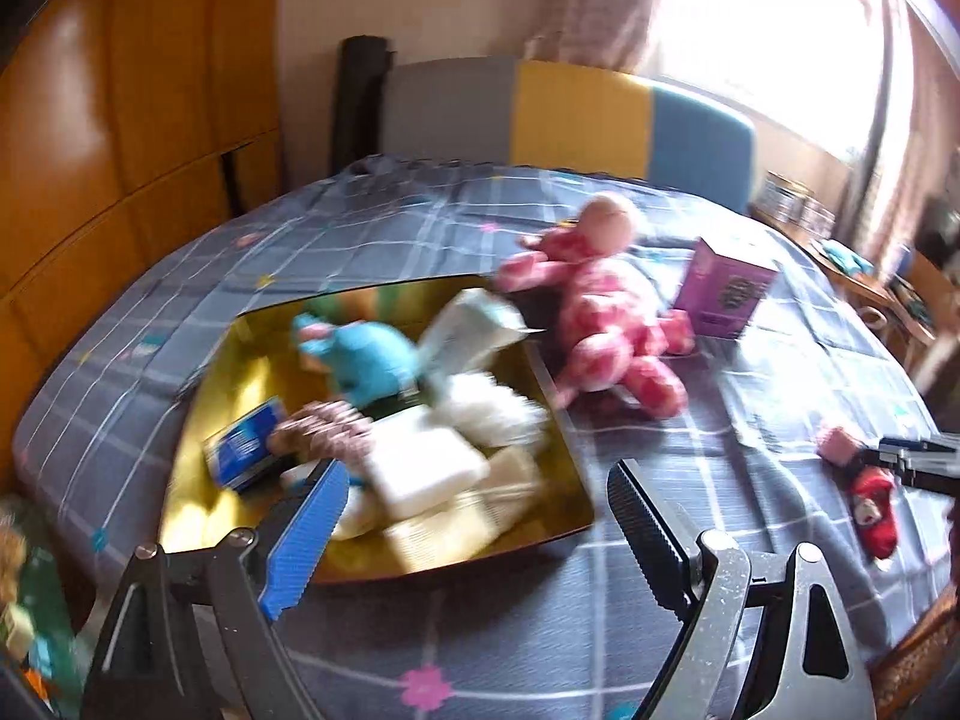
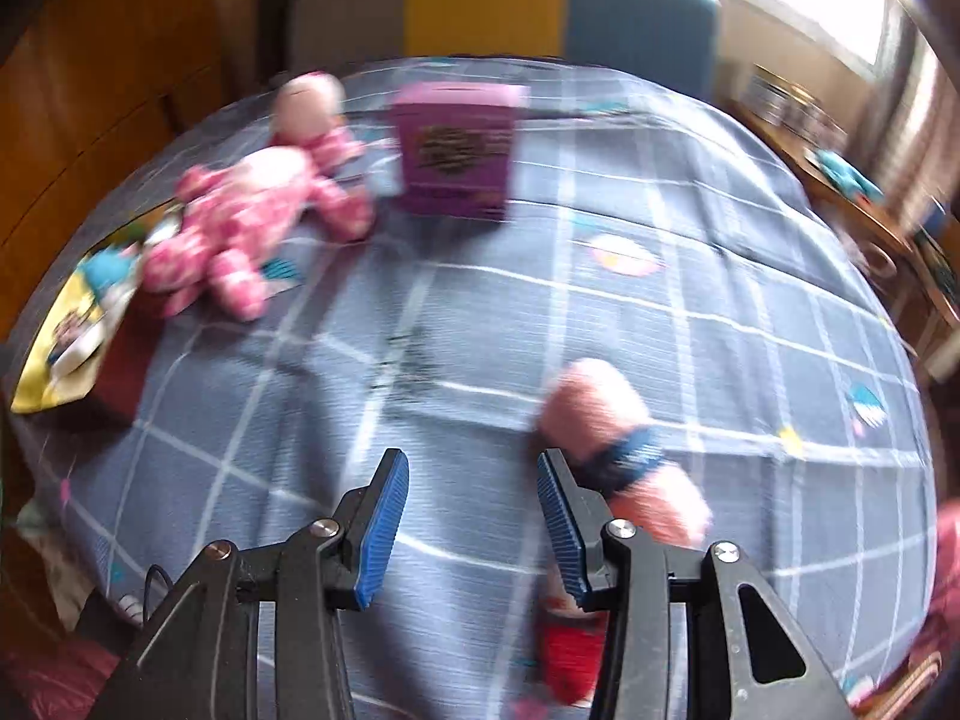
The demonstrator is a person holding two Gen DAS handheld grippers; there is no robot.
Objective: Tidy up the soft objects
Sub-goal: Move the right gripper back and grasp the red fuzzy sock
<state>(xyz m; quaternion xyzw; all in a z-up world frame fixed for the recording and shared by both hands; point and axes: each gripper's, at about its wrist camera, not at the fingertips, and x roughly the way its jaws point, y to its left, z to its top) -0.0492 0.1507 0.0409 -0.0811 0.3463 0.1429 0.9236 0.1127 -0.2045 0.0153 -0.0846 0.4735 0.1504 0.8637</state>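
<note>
Gaping empty, both ribbed tongs, left and right, overlook fuzzy pink plush.

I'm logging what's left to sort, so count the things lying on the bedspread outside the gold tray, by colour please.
Pink: 2, the plush toy and the banded pink roll
Purple: 1, the box
Red: 1, the small red item
Total: 4
Both grippers, left and right, are open and hold nothing.
</note>
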